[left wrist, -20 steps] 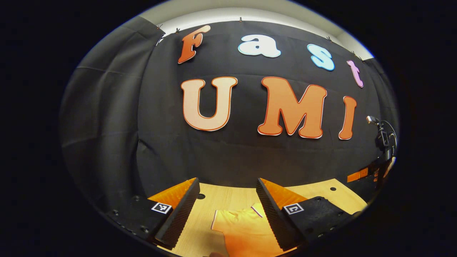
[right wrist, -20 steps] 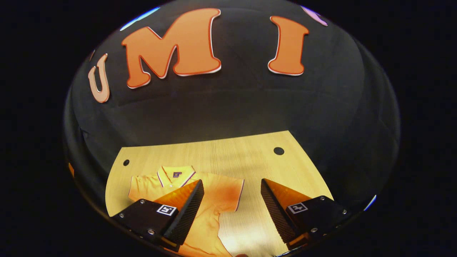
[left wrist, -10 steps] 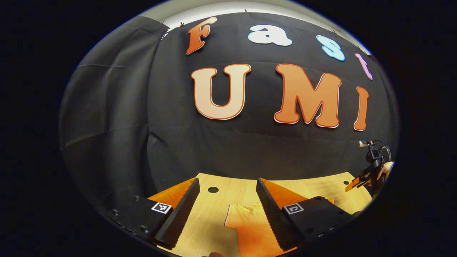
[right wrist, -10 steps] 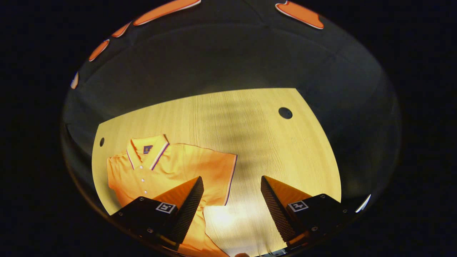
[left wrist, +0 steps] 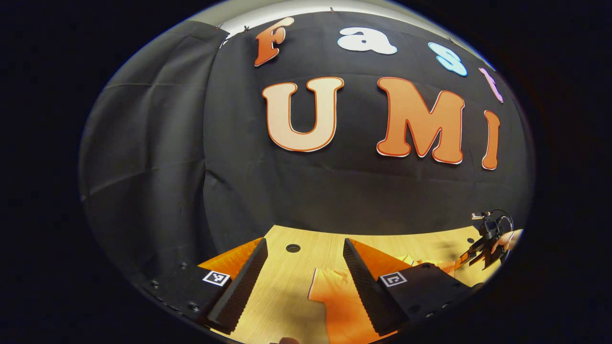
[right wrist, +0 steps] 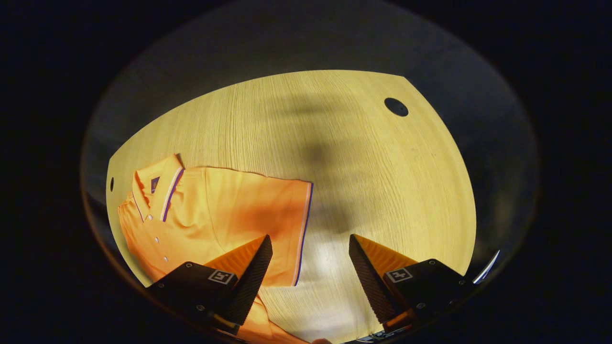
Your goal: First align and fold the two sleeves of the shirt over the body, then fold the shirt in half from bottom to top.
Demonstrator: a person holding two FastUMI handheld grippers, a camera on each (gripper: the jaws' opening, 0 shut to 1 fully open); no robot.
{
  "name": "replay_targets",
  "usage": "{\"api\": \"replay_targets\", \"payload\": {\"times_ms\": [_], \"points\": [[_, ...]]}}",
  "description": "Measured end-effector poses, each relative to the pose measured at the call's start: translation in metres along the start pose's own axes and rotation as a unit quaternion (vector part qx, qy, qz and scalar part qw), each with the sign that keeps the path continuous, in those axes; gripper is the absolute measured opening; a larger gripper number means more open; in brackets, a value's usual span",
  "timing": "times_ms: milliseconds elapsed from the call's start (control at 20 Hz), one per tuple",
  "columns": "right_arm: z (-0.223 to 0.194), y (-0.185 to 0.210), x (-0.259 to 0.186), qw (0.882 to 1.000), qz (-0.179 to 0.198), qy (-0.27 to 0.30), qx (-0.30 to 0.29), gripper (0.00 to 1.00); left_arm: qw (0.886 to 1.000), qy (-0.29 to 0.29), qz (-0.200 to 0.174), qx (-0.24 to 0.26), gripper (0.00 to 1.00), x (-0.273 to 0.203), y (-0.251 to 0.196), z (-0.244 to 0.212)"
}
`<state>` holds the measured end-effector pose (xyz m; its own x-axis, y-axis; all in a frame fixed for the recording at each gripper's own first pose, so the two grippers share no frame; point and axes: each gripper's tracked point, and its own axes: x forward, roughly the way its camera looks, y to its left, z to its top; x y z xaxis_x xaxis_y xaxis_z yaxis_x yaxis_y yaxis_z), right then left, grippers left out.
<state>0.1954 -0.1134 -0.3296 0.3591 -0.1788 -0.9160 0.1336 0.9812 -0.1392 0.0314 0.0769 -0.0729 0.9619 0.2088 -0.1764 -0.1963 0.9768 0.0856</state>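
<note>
Between the fingers of the right gripper [right wrist: 310, 272], which I held with jaws apart and clamped on nothing, lay bare table [right wrist: 363, 181] and the striped hem of the shirt's right sleeve [right wrist: 287, 215]. The sleeve lay flat and spread outward, not yet folded over the body. I judged this pose as an approach: the gap between the fingers sat just beside the sleeve edge, so that a descent would bring one finger onto the cloth and the other onto the wood.

The left gripper [left wrist: 306, 279] likewise stood with jaws apart and empty. Its right-hand finger overlapped the other sleeve [left wrist: 334, 291] in the left gripper view; I could not tell whether it touched the cloth. In that view the right gripper appeared far off at the table's far side, with the hand holding it.

The shirt [right wrist: 205, 215] lay face up on the table, collar [right wrist: 162, 186] toward the booth wall, buttons visible on the placket. No containers stood on the table; two round holes were seen in its surface.
</note>
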Motion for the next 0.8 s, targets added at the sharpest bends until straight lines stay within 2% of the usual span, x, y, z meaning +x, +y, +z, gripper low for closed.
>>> {"api": "replay_targets", "payload": {"times_ms": [150, 450, 650, 700, 750, 800], "points": [[-0.002, -0.004, 0.015, 1.000, -0.013, 0.009, 0.002, 0.99, 1.000, 0.012, 0.003, -0.006, 0.98, 0.003, 0.001, -0.007], [-0.005, 0.001, 0.025, 0.999, 0.008, 0.031, 0.025, 0.96, 1.000, 0.022, 0.010, -0.005, 0.98, 0.007, 0.005, -0.014], [-0.002, 0.003, 0.028, 0.999, 0.005, 0.024, 0.040, 0.80, 0.999, 0.034, 0.010, -0.011, 0.98, 0.009, 0.006, -0.019], [-0.001, 0.003, 0.027, 0.999, 0.005, 0.022, 0.042, 0.66, 0.999, 0.039, 0.008, -0.012, 0.98, 0.009, 0.007, -0.022], [-0.001, 0.004, 0.027, 0.999, 0.007, 0.020, 0.041, 0.62, 0.999, 0.041, 0.008, -0.013, 0.98, 0.010, 0.008, -0.022], [-0.001, 0.005, 0.027, 0.999, 0.007, 0.017, 0.040, 0.43, 0.999, 0.041, 0.007, -0.012, 0.98, 0.009, 0.008, -0.024]]}}
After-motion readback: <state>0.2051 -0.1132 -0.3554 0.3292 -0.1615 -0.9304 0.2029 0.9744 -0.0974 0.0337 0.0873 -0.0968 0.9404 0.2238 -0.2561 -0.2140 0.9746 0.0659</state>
